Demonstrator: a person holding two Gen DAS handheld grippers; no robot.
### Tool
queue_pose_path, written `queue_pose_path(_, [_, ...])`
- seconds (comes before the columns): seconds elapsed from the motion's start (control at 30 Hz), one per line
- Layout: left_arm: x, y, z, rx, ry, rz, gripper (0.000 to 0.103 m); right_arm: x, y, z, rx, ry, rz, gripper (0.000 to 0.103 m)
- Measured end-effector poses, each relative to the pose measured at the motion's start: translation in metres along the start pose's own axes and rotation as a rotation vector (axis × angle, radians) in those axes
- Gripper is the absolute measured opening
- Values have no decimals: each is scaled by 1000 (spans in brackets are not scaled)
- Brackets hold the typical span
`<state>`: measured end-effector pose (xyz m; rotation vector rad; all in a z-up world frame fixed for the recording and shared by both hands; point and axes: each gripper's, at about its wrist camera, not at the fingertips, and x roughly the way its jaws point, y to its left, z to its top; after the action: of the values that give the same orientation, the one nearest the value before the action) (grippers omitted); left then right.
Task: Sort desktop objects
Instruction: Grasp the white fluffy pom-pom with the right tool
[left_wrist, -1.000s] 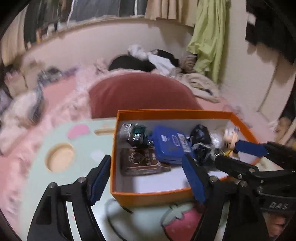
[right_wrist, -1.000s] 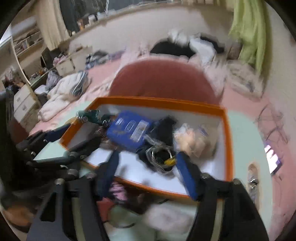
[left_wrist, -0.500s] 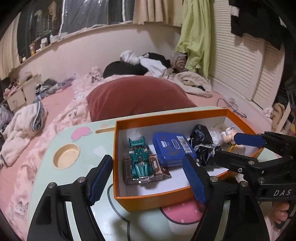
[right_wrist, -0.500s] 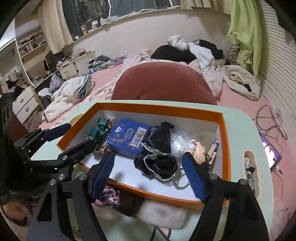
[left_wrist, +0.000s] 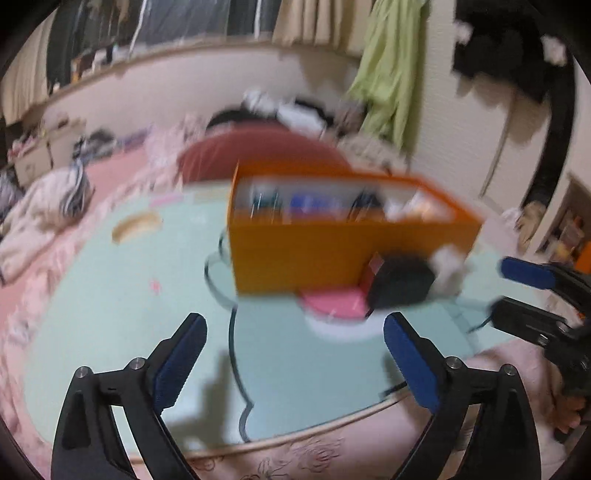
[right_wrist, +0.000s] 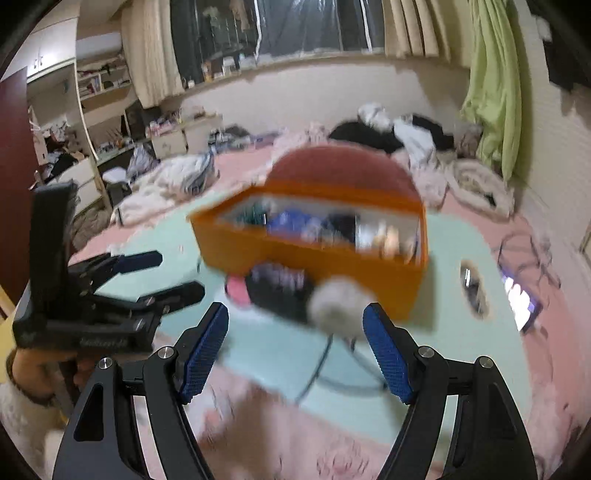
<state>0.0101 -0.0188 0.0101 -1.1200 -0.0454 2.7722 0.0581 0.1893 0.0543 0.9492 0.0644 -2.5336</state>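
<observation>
Plainly, the next thing to sort is the black pouch-like item with a white fluffy pompom (right_wrist: 334, 306), which lies on the pale green table (left_wrist: 122, 295) against the near wall of the orange box (left_wrist: 295, 258); both views are smeared, so I cannot say exactly what it is. The left wrist view shows the same dark item (left_wrist: 400, 286) beside a red tag and a pink print on the tabletop.

To do this step well, I judge one gripper should come down over the dark body rather than the fluff, which would squash and slip. The pads should straddle it across its narrow side and close only once they are low, near the tabletop. The box wall stands right behind it, so approaching from the near side leaves room for the far finger.

The right gripper (right_wrist: 295, 350) hangs just short of the item, jaws spread with nothing between them. The left gripper (left_wrist: 295, 362) is over bare table, well apart from the item, its jaws opening wide and also empty.

The orange box is open-topped with a white inside. In it I can make out something teal (right_wrist: 255, 216) at the left end, a blue flat item (right_wrist: 288, 221) next to it, something black in the middle and pale, skin-toned things at the right end. Blur hides finer detail. An oval recess (left_wrist: 136, 225) in the tabletop left of the box looks empty.
</observation>
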Motion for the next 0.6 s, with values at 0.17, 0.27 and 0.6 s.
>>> queue_pose_path(0.17, [16, -2, -7, 36, 50, 60, 103, 41, -7, -24, -23, 98, -92, 84])
queue_pose_path(0.27, [18, -2, -9, 31, 46, 57, 103, 57, -14, -25, -18, 97, -77, 85])
queue_pose_path(0.6, [14, 0, -7, 33, 44, 52, 103, 87, -19, -31, -19, 88, -71, 88])
